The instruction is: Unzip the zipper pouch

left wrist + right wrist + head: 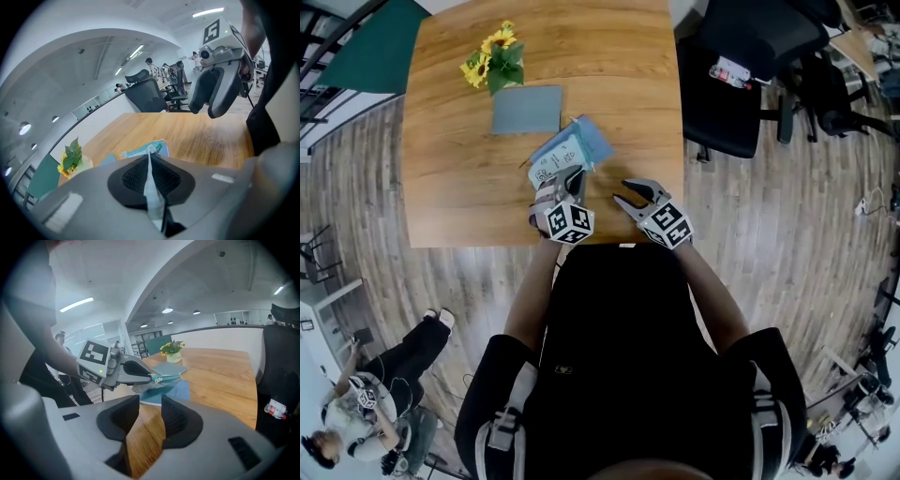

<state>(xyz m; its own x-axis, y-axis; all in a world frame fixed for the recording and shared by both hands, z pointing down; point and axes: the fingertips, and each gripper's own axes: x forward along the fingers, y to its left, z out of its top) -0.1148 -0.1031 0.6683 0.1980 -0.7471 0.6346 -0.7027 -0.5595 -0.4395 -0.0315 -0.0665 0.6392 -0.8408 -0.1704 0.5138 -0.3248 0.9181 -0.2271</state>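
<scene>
A light blue zipper pouch [567, 152] with white print lies on the wooden table [459, 187] just ahead of both grippers. My left gripper [572, 178] is shut on the pouch's near edge; in the left gripper view a pale strip of the pouch [149, 161] runs pinched between the closed pads [129, 178]. The right gripper view shows that held edge [163, 378] raised off the table. My right gripper [622, 191] hovers to the right of the pouch, jaws open around bare wood, with nothing between its pads [176, 417].
A small vase of sunflowers [492, 61] and a grey-blue flat pad [526, 110] sit farther back on the table. A black office chair [722, 94] stands off the right edge. A person sits on the floor at lower left [375, 394].
</scene>
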